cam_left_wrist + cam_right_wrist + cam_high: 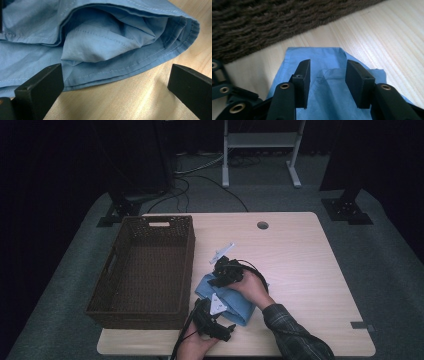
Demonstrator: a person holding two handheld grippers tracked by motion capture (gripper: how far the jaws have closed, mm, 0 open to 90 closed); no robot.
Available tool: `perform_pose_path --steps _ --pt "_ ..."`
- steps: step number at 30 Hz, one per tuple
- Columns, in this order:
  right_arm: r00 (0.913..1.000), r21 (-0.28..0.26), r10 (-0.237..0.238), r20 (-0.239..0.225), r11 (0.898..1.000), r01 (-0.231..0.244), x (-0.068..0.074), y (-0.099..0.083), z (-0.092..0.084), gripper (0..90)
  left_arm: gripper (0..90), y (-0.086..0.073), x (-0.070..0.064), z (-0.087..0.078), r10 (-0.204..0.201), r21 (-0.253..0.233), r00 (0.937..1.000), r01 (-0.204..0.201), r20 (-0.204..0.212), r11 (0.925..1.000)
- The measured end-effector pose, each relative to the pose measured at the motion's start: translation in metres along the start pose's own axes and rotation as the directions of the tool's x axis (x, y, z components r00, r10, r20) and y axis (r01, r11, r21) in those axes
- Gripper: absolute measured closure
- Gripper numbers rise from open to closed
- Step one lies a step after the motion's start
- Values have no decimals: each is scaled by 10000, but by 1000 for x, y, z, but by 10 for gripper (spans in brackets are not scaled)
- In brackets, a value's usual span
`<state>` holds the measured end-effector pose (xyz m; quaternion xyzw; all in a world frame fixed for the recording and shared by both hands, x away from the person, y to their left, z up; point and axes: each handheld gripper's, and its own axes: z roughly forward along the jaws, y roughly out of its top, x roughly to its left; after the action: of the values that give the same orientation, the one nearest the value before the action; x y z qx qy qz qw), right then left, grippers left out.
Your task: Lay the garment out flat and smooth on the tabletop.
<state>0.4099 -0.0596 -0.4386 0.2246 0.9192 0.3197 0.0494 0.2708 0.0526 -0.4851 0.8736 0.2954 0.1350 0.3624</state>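
Observation:
A folded blue cloth (235, 302) lies on the wooden table (300, 270) just right of the basket, near the front edge. My right gripper (217, 279) hangs over the cloth's far end. In the right gripper view its jaws (330, 81) stand partly apart above the cloth (332, 100), with a raised fold between them and neither pad pressing on it. My left gripper (206, 312) sits at the cloth's near left corner. In the left gripper view it (113, 87) is wide open, and the layered hem of the cloth (105, 50) lies just ahead of its jaws.
A deep brown wicker basket (189, 265) stands on the left half of the table, its woven wall (274, 22) close behind the cloth. A round cable hole (262, 225) sits near the far edge. Bare tabletop stretches to the right.

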Motion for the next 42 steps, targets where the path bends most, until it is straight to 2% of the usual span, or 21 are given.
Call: perform_pose_path --steps 9,13,17,19,25,28,33,42 --pt "9999 428 104 -85 9990 -100 -3 0 14 535 0 0 0 0 -10 -1 10000 10 5 10000" --pt "9999 681 116 -9 9976 -115 -3 -1 19 559 0 0 0 0 -8 -1 10000 8 4 10000" --pt "9998 765 186 -99 9969 -178 -5 -1 21 634 0 0 0 0 1 -2 10000 -1 1 10000" --pt "9998 726 194 28 9972 -195 -4 -2 21 675 0 0 0 0 0 -5 10000 0 1 10000" --pt "9993 728 77 379 9973 -104 -3 -2 21 870 0 0 0 0 -8 -6 10000 8 3 10000" --pt "9996 805 7 292 9968 -31 -2 -2 20 889 0 0 0 0 -9 -5 10000 9 4 10000" --pt "9998 420 191 -27 9989 -190 -5 -3 10 890 0 0 0 0 1 -5 10000 -1 2 10000" --pt "9997 -176 195 -149 9996 -198 -5 -2 -19 889 0 0 0 0 11 -12 10000 -11 -8 10000"
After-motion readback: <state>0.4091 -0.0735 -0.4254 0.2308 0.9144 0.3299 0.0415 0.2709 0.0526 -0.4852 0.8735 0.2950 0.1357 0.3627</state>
